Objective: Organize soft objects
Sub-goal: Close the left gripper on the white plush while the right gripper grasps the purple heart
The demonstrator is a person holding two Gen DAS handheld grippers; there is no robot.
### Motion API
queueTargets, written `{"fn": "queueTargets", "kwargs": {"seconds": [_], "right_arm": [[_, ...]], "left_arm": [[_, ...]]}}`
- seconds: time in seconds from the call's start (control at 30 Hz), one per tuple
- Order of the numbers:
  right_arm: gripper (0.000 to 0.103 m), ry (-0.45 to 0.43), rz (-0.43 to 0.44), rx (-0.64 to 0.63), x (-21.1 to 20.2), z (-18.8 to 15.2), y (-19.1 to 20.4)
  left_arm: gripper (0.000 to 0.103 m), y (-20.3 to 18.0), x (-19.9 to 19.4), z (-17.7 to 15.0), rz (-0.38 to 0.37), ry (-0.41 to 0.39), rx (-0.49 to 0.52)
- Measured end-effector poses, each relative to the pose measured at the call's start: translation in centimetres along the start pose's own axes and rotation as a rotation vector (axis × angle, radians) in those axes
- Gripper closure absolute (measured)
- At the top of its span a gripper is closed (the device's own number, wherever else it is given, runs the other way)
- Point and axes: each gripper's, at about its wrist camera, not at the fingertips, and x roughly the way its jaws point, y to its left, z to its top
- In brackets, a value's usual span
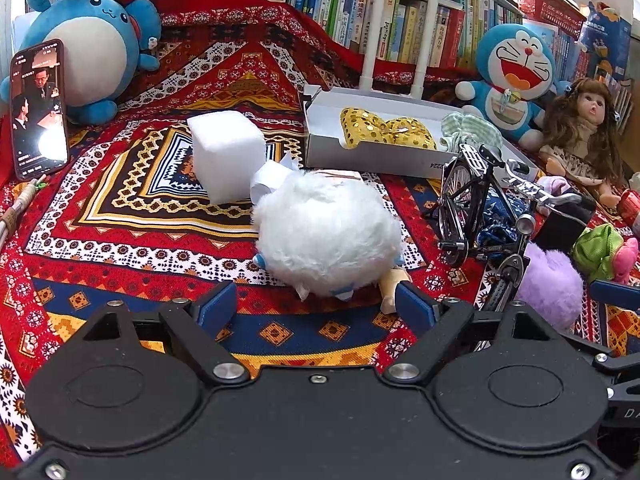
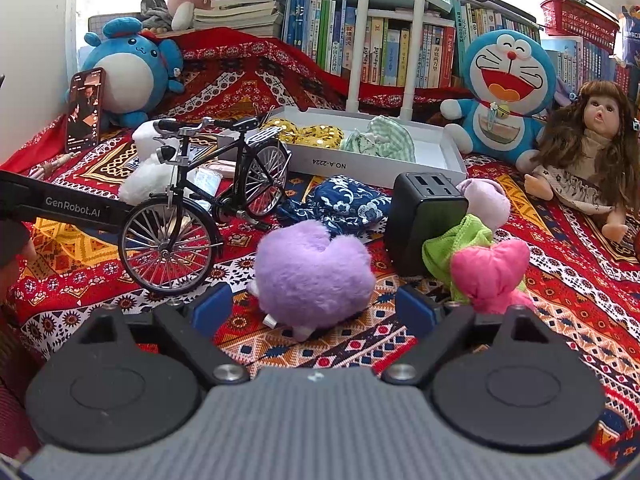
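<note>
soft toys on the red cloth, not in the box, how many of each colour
Blue: 2, the round blue plush and the Doraemon plush
White: 1, the fluffy white toy
Purple: 1, the purple plush
Pink and green: 1, the pink and green toy
Total: 5

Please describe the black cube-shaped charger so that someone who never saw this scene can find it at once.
Start from the white tray in front of the bookshelf. Just before its right corner, on the red patterned cloth, stands the black charger, between the blue floral cloth and a green and pink plush. Alone among soft neighbours, it is hard, with ports on top.
</note>
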Motion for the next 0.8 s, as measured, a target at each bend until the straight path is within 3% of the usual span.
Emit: {"fn": "queueTargets", "kwargs": {"seconds": [0.8], "right_arm": [[0.015,-0.024,0.015,0.015,0.5,0.3,0.4]], "left_arm": [[0.023,0.7,0.6,1.8,-0.069,-0.005,-0.074]]}}
